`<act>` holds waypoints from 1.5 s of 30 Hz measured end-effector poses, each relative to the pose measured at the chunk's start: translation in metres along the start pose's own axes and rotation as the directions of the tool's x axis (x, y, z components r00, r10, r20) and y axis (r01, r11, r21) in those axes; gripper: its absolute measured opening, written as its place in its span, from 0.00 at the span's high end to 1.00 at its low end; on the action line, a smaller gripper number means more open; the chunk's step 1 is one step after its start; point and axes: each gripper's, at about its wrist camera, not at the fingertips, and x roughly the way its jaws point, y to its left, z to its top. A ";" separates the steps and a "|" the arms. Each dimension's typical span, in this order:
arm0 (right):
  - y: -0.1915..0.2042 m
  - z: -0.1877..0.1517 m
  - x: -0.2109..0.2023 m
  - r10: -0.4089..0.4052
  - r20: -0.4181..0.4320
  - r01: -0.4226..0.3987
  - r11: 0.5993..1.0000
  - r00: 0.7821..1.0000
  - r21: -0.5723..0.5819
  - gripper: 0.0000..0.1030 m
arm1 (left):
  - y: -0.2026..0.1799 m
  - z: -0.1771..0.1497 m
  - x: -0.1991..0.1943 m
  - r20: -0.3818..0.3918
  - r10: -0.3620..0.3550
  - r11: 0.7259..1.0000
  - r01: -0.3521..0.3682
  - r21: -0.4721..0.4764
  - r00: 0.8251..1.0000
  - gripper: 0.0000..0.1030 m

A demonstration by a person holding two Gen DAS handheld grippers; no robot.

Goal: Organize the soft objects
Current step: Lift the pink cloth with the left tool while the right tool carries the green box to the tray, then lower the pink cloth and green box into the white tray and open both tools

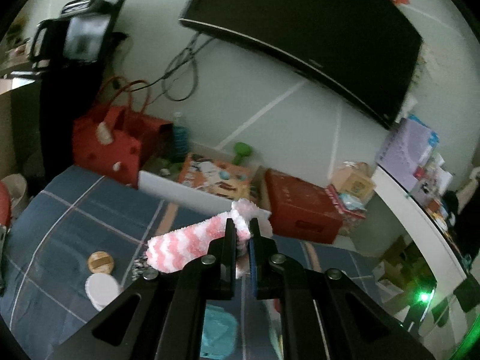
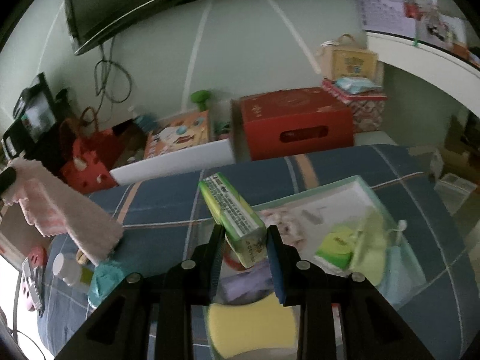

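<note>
The left gripper [image 1: 243, 234] has its jaws clamped on a pink sock [image 1: 192, 246] above the bed [image 1: 90, 210]. The right gripper [image 2: 244, 240] pinches a green pack [image 2: 231, 210]; carry both level to the tray [image 2: 354, 186], right.

I count one pink-and-white fuzzy sock [image 1: 192, 247] pinched in my left tongs [image 1: 242, 234], and one green tissue pack [image 2: 232, 213] clamped in my right tongs [image 2: 244, 240]. Below the right tongs lies one yellow sponge [image 2: 250, 327]. Just right of them sits one tray [image 2: 360, 184]. Beyond both tongs I see one red box [image 2: 294, 126] and one red bag [image 1: 115, 141].
</note>
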 end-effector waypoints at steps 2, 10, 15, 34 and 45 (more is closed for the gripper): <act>-0.009 0.001 -0.005 -0.019 0.013 0.019 1.000 1.000 0.019 0.71 | -0.015 -0.003 0.002 -0.008 -0.043 0.999 0.043 0.028 0.999 0.93; -0.050 0.005 -0.026 -0.105 0.060 0.097 0.989 0.993 0.113 0.71 | -0.081 -0.023 0.014 -0.079 -0.202 0.970 0.211 0.122 0.976 0.93; -0.073 0.004 -0.035 -0.168 0.070 0.155 0.975 0.983 0.162 0.71 | -0.121 -0.043 0.031 -0.144 -0.261 0.943 0.284 0.175 0.955 0.93; -0.087 -0.013 0.018 -0.212 -0.122 0.230 0.959 0.970 0.163 0.70 | -0.123 -0.142 0.163 -0.503 -0.019 0.968 0.141 0.207 0.864 0.93; -0.091 -0.030 0.056 -0.221 -0.277 0.269 0.951 0.935 0.152 0.70 | -0.107 -0.166 0.191 -0.592 0.051 0.974 0.090 0.207 0.804 0.92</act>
